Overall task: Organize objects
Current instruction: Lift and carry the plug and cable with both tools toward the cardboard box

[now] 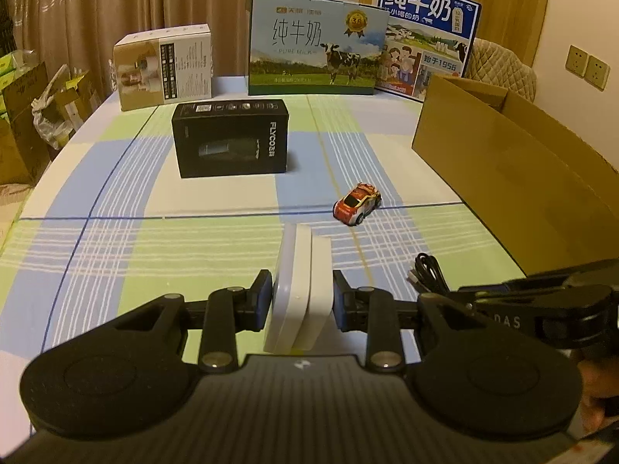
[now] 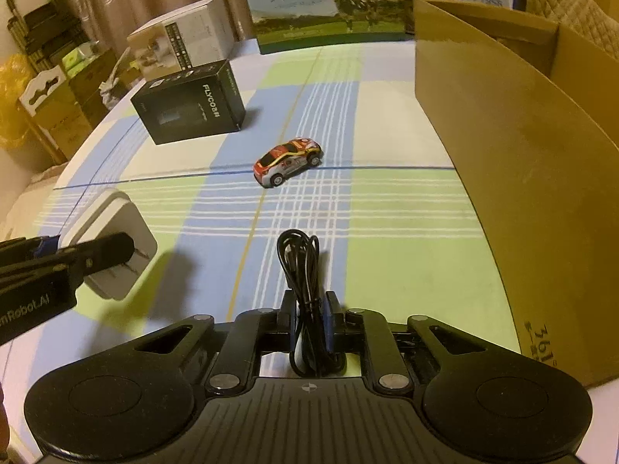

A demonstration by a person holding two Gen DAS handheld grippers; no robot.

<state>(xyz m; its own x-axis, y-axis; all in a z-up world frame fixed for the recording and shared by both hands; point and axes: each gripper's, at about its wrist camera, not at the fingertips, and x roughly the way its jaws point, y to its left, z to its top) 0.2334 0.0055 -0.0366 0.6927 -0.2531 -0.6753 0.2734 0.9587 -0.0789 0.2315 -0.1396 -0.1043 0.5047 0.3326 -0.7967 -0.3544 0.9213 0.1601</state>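
Left wrist view: we see the left gripper [image 1: 302, 301] clamped on a white adapter [image 1: 300, 290], held on edge at lower centre, both pads touching its flat faces. The toy car [image 1: 358, 203] sits just right of centre on the checked tablecloth [image 1: 116, 232], the black box [image 1: 231, 137] above centre, the open cardboard box [image 1: 514, 162] at the right edge. The right gripper shows only side-on at lower right, its jaws unreadable here. Risk, as we judge it: the adapter is smooth and pinched near one end, so it may pivot or slip if swung fast toward the cardboard box.

Right wrist view: the right gripper [image 2: 309, 321] is closed on a coiled black cable [image 2: 305, 290], loops sticking out ahead at lower centre. Loose loops could snag the carton's near wall or slide out of the thin grip. Only this view shows the adapter's prong face at middle left and printing on the carton's lower right. The left view alone shows both milk cartons [image 1: 317, 46] whole at top.
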